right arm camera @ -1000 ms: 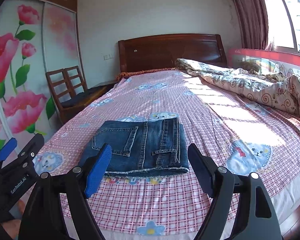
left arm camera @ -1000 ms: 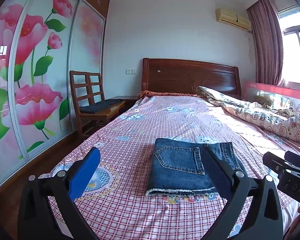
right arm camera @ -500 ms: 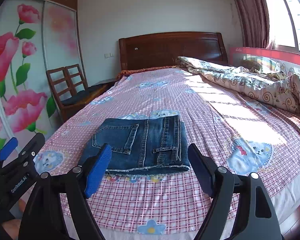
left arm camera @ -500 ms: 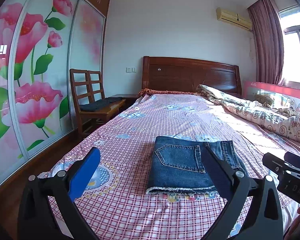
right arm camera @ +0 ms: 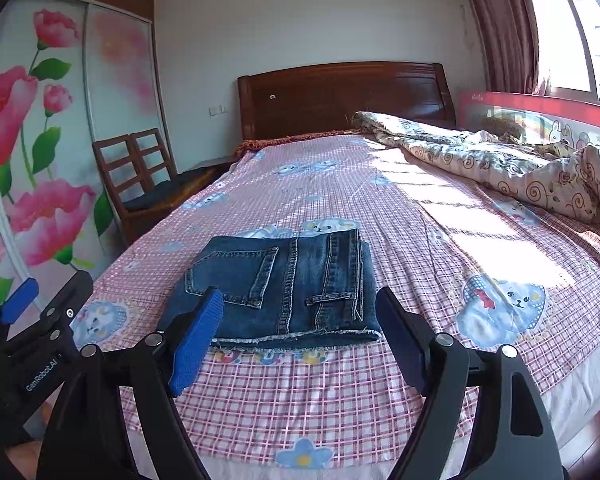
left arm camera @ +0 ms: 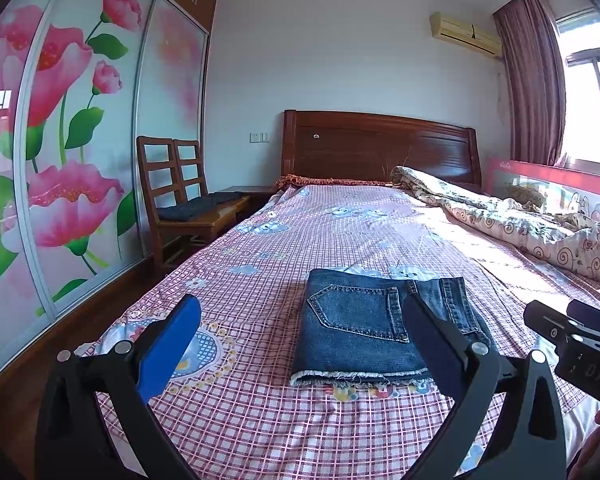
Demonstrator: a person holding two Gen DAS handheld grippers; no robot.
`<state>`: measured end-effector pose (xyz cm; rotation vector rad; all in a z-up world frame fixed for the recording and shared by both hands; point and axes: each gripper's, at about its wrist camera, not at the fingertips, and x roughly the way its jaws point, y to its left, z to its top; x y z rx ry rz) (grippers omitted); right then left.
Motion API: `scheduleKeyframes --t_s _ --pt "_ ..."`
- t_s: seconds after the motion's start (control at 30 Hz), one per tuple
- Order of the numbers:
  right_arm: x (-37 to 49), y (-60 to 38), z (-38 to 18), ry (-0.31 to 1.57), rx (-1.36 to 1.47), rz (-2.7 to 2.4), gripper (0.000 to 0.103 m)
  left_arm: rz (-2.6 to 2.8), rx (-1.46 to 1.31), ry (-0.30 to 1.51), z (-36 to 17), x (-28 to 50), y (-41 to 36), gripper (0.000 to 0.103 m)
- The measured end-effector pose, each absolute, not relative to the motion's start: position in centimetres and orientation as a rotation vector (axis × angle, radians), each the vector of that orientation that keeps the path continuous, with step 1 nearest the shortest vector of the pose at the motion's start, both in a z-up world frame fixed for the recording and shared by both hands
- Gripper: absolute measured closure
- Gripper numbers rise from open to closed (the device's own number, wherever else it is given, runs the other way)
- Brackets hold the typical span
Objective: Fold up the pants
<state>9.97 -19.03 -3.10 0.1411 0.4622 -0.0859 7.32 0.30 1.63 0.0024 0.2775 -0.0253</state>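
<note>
1. here's the jeans [right arm camera: 284, 284], a compact denim bundle lying on the pink checked bedsheet [left arm camera: 260, 288] at the near end of the bed, frayed hem edge facing us, back pocket up on the left half.
2. left gripper [left arm camera: 300, 344] hangs over the near edge, jaws spread wide with nothing between them; its right finger overlaps the bundle's right side in the view, but i can't tell if it touches.
3. right gripper [right arm camera: 300, 340] is likewise released and empty, fingers parted either side of the bundle's near edge, short of the cloth.
4. handling call: denim looks thick and fairly heavy, soft but with some body, so stacked layers should hold a crease. not slippery, not fragile. the frayed hem is thin and could slide out alone.
5. where to grab: pinch through all layers at the near corners, one gripper each, rather than the top layer only.
6. judgement: the fold looks essentially done; only squaring up may remain.
7. crumpled floral quilt [right arm camera: 499, 160] lies far right, well apart.
</note>
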Motion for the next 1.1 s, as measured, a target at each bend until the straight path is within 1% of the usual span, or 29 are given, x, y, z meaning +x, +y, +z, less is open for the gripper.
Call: scheduleKeyframes --t_s 0.23,0.4,0.5,0.67,1.1 --pt "9.86 -18.99 -3.18 0.465 0.138 -0.086 0.025 -0.032 0.004 0.282 1.56 7.3 0.27 0.002" --pt "10.08 -18.94 -3.33 0.48 0.135 -0.089 0.025 -0.012 -0.011 0.359 1.42 7.76 0.25 0.002" --pt "10.17 -18.92 -3.36 0.481 0.128 -0.088 0.025 0.0 0.008 0.361 1.33 7.69 -0.06 0.002" --pt "10.22 -18.78 -3.35 0.484 0.124 -0.086 0.025 -0.049 -0.041 0.393 1.13 7.79 0.28 0.002" --pt "10.19 -18.96 -3.3 0.484 0.134 -0.083 0.025 -0.087 -0.01 0.368 1.05 7.51 -0.57 0.002"
